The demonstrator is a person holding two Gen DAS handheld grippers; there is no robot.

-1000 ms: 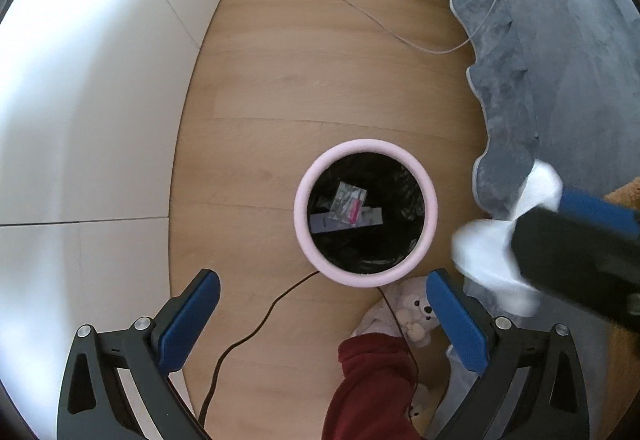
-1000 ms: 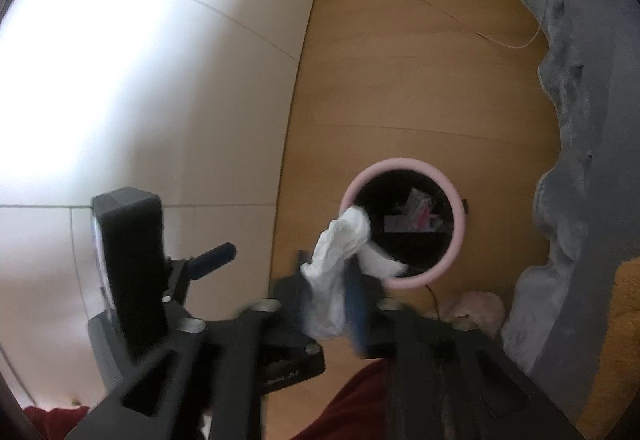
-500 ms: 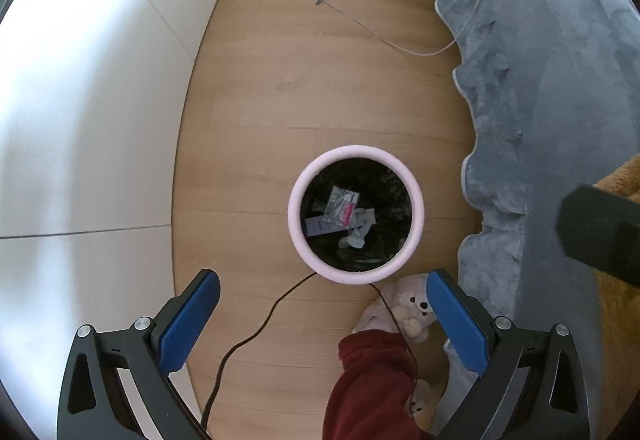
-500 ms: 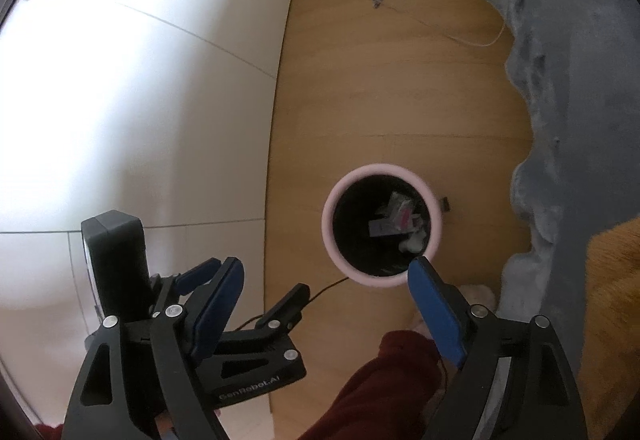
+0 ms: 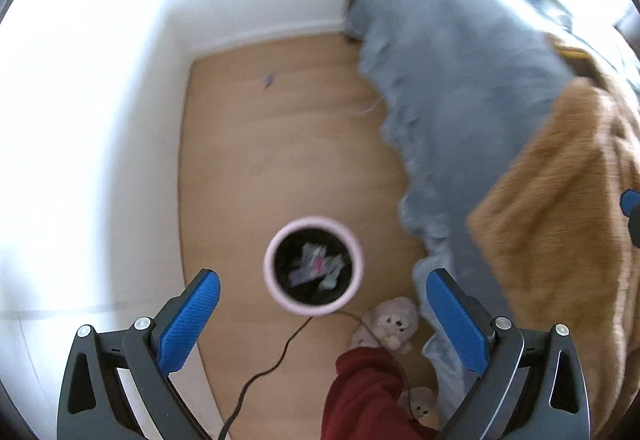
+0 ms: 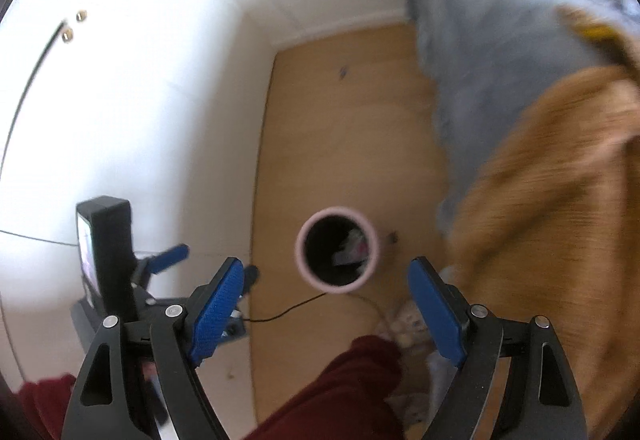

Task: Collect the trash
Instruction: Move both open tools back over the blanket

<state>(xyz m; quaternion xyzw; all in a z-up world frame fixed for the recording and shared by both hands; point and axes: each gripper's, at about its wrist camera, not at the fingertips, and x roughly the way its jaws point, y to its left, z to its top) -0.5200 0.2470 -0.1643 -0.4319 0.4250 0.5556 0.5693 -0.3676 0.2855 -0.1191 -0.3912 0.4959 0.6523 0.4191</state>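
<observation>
A pink-rimmed round bin with a black liner stands on the wood floor, far below both grippers. Crumpled paper and wrapper trash lies inside it. My left gripper hangs high above the bin, open, with nothing between its blue pads. In the right wrist view the same bin shows its trash. My right gripper is also open and empty above it. The left gripper's blue finger shows at the left of that view. Both views are blurred.
A grey blanket and an orange-brown throw hang off a bed on the right. Plush toys and a black cable lie beside the bin. A dark red trouser leg is at the bottom. White wall panels close the left.
A second ago the right gripper held a white tissue over the bin; it opened and the tissue dropped in. Both grippers have since risen, so the bin looks smaller.
</observation>
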